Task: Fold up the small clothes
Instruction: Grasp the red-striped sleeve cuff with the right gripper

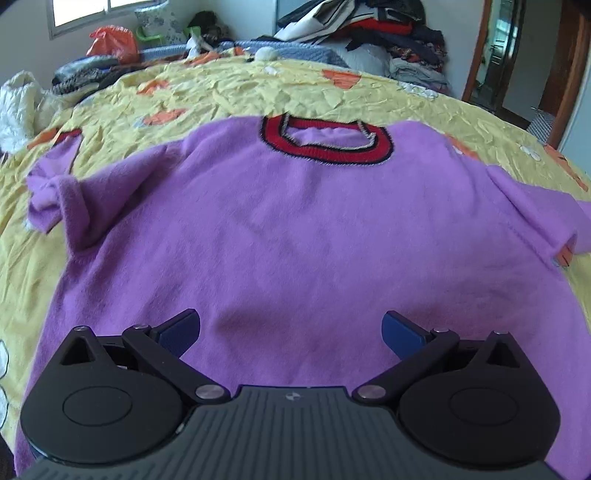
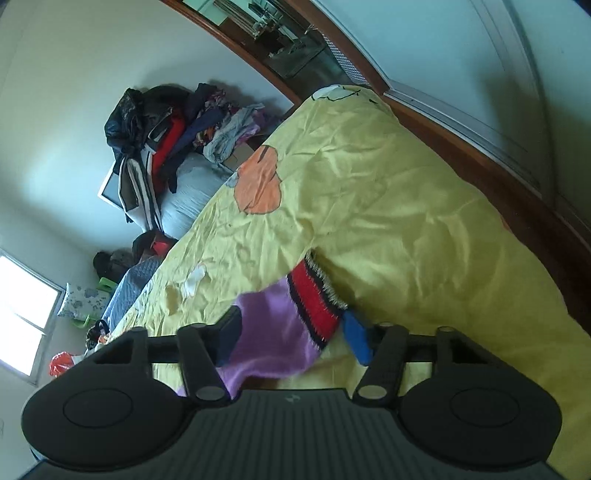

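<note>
A purple sweater (image 1: 295,229) with a red and black collar (image 1: 325,144) lies flat, neck away from me, on the yellow bedspread (image 1: 258,88). My left gripper (image 1: 290,325) hovers open over its lower middle, with nothing between the blue fingers (image 1: 181,332). The left sleeve (image 1: 55,195) lies bunched at the far left. In the right wrist view, the other sleeve's purple end and red striped cuff (image 2: 314,299) fill the gap between the fingers of my right gripper (image 2: 291,332), which is partly closed on them just above the bedspread (image 2: 406,221).
A pile of dark and red clothes (image 1: 388,33) sits at the head of the bed, also visible as the clothes heap (image 2: 177,125). An orange bag (image 1: 112,42) and pillow lie by the window. A wooden door frame (image 1: 480,51) stands at right.
</note>
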